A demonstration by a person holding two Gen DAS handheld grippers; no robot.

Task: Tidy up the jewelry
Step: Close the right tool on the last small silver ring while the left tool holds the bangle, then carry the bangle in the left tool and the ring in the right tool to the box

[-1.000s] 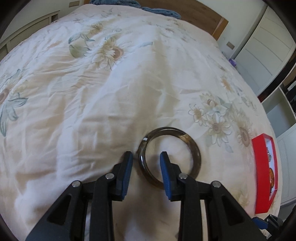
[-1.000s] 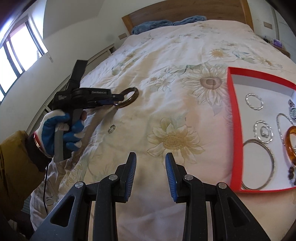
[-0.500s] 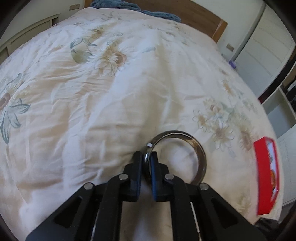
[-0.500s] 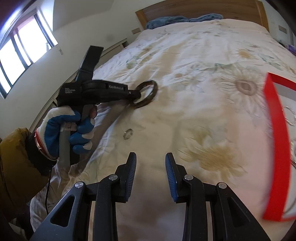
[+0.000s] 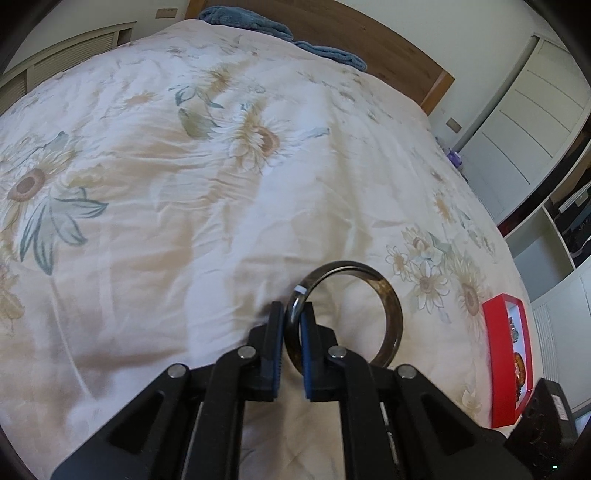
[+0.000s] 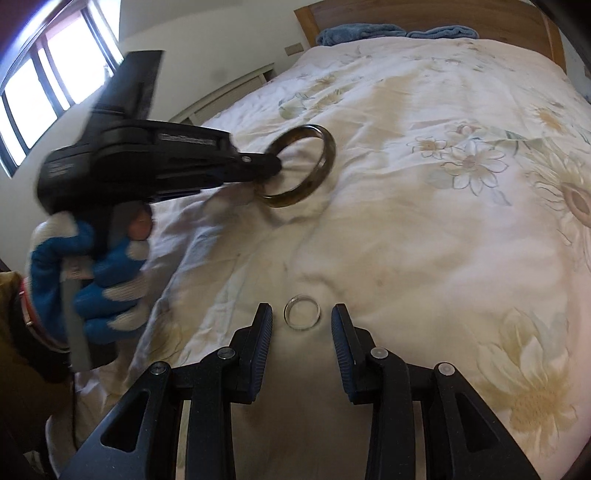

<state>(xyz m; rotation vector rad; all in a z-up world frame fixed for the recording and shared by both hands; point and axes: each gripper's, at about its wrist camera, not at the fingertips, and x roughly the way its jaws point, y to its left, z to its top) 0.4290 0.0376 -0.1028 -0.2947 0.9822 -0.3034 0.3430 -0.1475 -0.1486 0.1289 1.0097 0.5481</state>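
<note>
A dark, smoky bangle hangs just above the floral bedspread, and my left gripper is shut on its near-left rim. The right wrist view shows that bangle lifted off the cover by the left gripper, which a gloved hand holds. A small clear ring lies flat on the bedspread. My right gripper hovers over it with its jaws opening. The ring shows between the fingertips, untouched by the pads. A red tray with jewelry sits at the bed's right edge.
The bedspread is soft and wrinkled. Blue towels lie by the wooden headboard. White wardrobe doors and shelves stand beyond the tray. A window is on the left wall.
My left gripper shut on the bangle's rim and raised it off the bed. My right gripper swung left, away from the red tray, and came down over the small ring.
</note>
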